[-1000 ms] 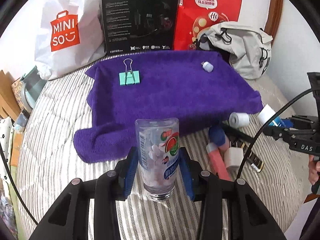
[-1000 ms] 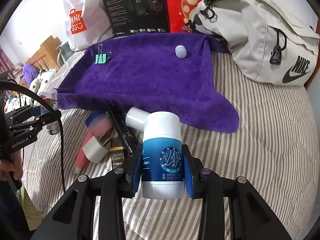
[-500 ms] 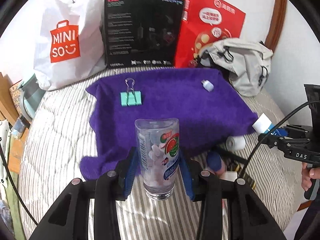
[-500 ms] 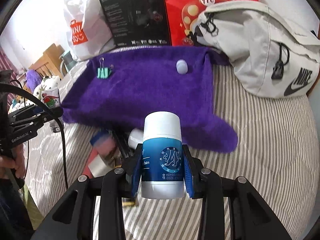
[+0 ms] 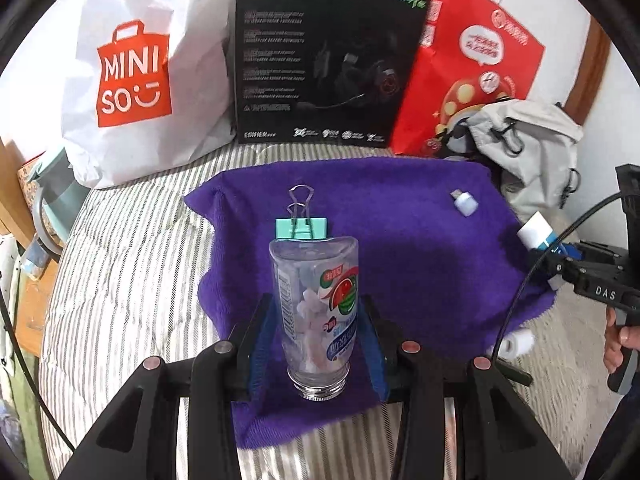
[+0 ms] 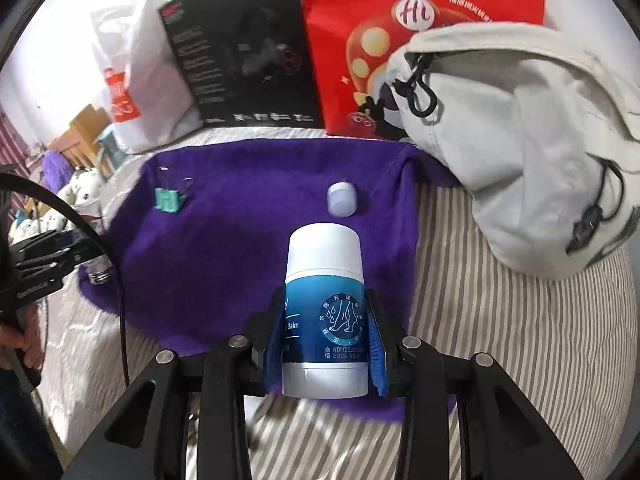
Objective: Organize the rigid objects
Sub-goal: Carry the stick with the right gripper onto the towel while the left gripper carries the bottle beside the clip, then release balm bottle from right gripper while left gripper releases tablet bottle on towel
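Both grippers have moved forward from the striped bed to above the purple towel [image 5: 420,280]. The left gripper [image 5: 316,328] now carries its clear bottle [image 5: 316,304] close behind the green binder clip [image 5: 301,227]. The right gripper [image 6: 325,340] has brought its blue-and-white balm stick [image 6: 325,308] near the small white cap [image 6: 341,199], leaving the pile of loose items behind.

Right wrist view: lower part of clear bottle [image 6: 97,274] at mid-left hidden behind left gripper [image 6: 86,250]; only its metal neck shows. Blue-white balm stick [image 6: 325,312] covers towel [image 6: 240,248] behind it. Pale bag [image 6: 532,168] cut off at right edge. Left wrist view: small white roll [image 5: 518,342] at lower right blurred, can't tell what it is. Binder clip [image 5: 301,227] base partly behind bottle. Person's hand [image 5: 618,344] cut off at right edge.
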`<state>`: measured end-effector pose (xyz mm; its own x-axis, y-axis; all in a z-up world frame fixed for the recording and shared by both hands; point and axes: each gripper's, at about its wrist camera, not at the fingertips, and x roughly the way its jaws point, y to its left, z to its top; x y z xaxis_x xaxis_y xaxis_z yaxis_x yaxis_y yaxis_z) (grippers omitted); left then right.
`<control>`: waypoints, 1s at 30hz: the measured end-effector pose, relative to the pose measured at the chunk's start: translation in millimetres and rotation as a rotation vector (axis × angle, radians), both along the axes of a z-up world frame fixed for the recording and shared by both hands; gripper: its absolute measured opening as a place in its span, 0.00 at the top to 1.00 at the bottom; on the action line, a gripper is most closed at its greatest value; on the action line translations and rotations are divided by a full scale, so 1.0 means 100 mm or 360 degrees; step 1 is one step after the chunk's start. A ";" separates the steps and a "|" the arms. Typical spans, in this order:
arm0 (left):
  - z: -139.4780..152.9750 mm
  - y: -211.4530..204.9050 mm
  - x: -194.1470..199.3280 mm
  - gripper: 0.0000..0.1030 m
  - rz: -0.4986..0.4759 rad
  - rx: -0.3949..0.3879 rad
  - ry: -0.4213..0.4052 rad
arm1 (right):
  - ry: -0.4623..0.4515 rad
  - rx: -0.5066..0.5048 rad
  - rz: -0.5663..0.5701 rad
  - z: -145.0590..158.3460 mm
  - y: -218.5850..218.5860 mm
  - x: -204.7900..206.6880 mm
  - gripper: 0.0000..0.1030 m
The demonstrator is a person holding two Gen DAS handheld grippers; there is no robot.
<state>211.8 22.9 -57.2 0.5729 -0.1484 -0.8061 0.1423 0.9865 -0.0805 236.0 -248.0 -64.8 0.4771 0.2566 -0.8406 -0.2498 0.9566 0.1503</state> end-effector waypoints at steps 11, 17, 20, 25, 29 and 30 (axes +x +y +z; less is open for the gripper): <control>-0.24 0.04 0.29 0.62 0.0013 0.0020 0.0093 | 0.0079 -0.0065 0.0017 -0.31 0.10 0.35 0.65; -0.36 -0.02 0.39 0.62 0.0008 0.0054 0.0131 | 0.0062 -0.0106 0.0041 -0.35 0.19 0.43 0.65; -0.43 -0.03 0.42 0.62 0.0011 0.0082 0.0153 | 0.0044 -0.0125 0.0041 -0.36 0.23 0.45 0.65; -0.45 -0.09 0.44 0.62 0.0012 0.0166 0.0184 | 0.0006 -0.0159 0.0049 -0.38 0.26 0.47 0.65; -0.46 -0.13 0.44 0.61 0.0014 0.0206 0.0179 | -0.0017 -0.0185 0.0068 -0.39 0.28 0.45 0.64; -0.46 -0.14 0.43 0.61 0.0014 0.0214 0.0180 | -0.0024 -0.0186 0.0074 -0.39 0.28 0.44 0.64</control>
<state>255.2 9.1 -103.6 0.4781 -0.0305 -0.8778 0.1314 0.9906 0.0372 280.3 -219.5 -103.8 0.4801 0.1795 -0.8587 -0.2954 0.9548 0.0345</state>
